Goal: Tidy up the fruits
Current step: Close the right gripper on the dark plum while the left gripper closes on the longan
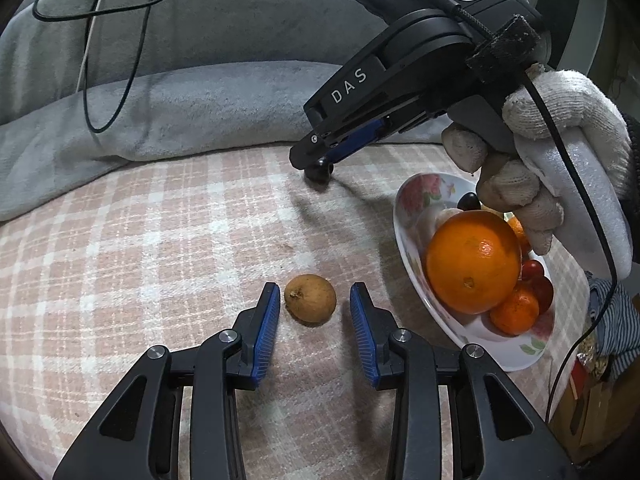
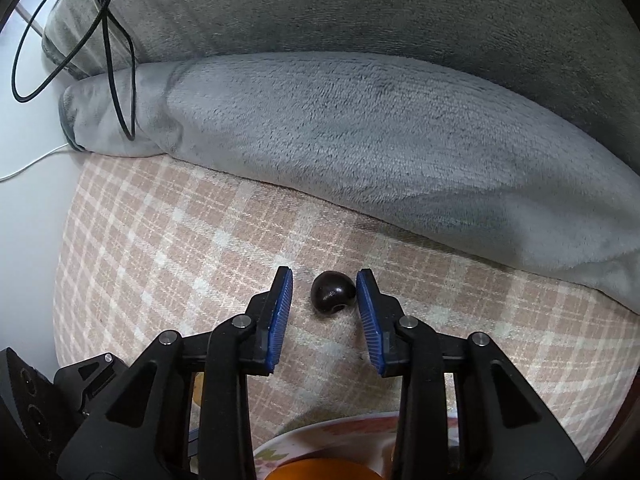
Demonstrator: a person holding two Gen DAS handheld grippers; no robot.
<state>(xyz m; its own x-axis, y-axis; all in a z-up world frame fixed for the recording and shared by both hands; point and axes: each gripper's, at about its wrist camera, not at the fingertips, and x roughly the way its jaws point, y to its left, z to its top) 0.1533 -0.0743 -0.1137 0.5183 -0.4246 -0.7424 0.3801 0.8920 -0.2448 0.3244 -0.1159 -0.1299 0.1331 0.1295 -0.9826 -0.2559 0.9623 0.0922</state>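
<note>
Left wrist view: the left gripper point(image 1: 314, 300) points down at a pink-and-cream checked blanket point(image 1: 160, 240), its blue-padded jaws narrow but not pressing. A small round tan-brown fruit point(image 1: 310, 298) lies on the cloth between the tips, with a sliver of gap on each side, slightly nearer the left pad. It is nearly spherical, so no long axis matters; the jaws already straddle it. To the right, touching nothing of this claw, a white floral oval dish point(image 1: 412, 196) holds a large orange point(image 1: 474, 261) and smaller fruits. Beyond, a white-gloved hand point(image 1: 560, 152) tips the right gripper point(image 1: 319, 173) onto a dark item.

Right wrist view: the right gripper's jaws are narrow around a small glossy black round fruit point(image 2: 333, 297) resting on the blanket. The right pad appears to touch it; the left pad stands clear. A grip is likely not yet made. The dish rim point(image 2: 320, 430) lies just behind the claw.
</note>
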